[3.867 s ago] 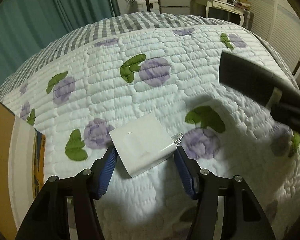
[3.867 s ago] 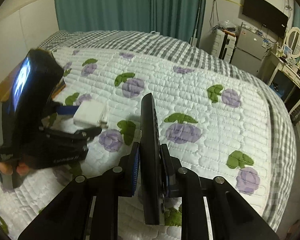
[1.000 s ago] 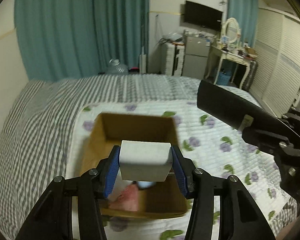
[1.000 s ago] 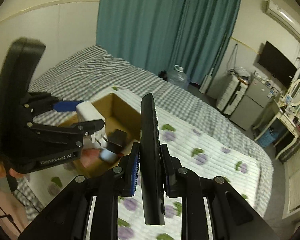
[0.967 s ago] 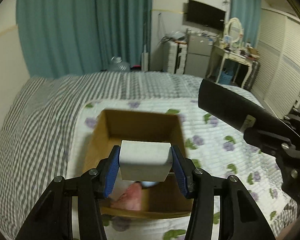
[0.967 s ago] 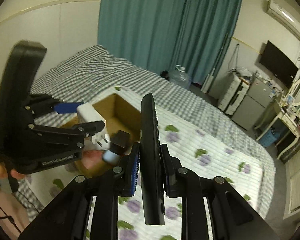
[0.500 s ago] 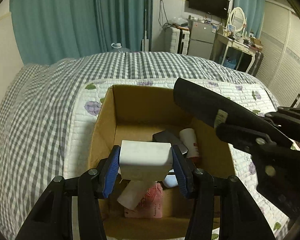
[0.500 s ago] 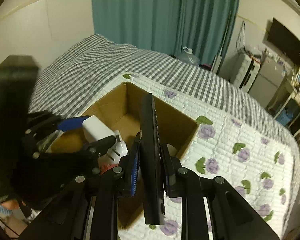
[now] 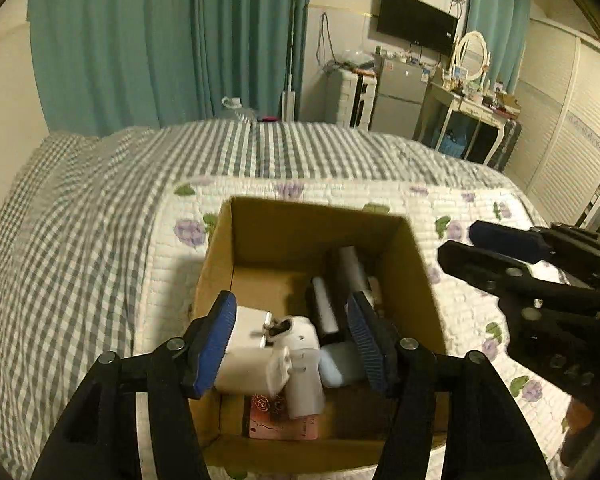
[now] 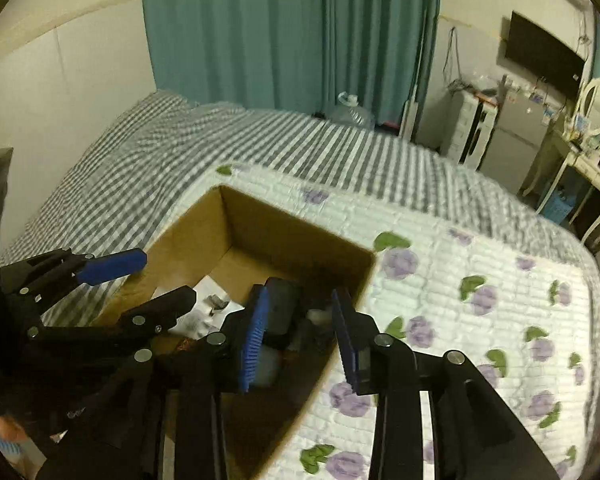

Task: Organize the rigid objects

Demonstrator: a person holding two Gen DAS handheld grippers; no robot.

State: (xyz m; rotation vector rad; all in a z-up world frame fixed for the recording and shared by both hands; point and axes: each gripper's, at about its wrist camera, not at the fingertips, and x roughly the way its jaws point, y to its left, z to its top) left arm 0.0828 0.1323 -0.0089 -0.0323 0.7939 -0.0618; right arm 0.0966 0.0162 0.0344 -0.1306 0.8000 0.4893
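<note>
As left tongs [image 9: 291,340] open, white charger [image 9: 256,356] against left pad, over box [image 9: 414,280]

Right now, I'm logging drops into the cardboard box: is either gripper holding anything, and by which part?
Nothing is held. The left gripper is opening; the white plug-in charger block is falling free from between its fingers. The right gripper is opening and empty.

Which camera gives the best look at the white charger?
The left wrist view: the charger sits in full sight, prongs up, between the opening left tongs above the box. In the right wrist view it is mostly hidden behind the left tongs.
</note>
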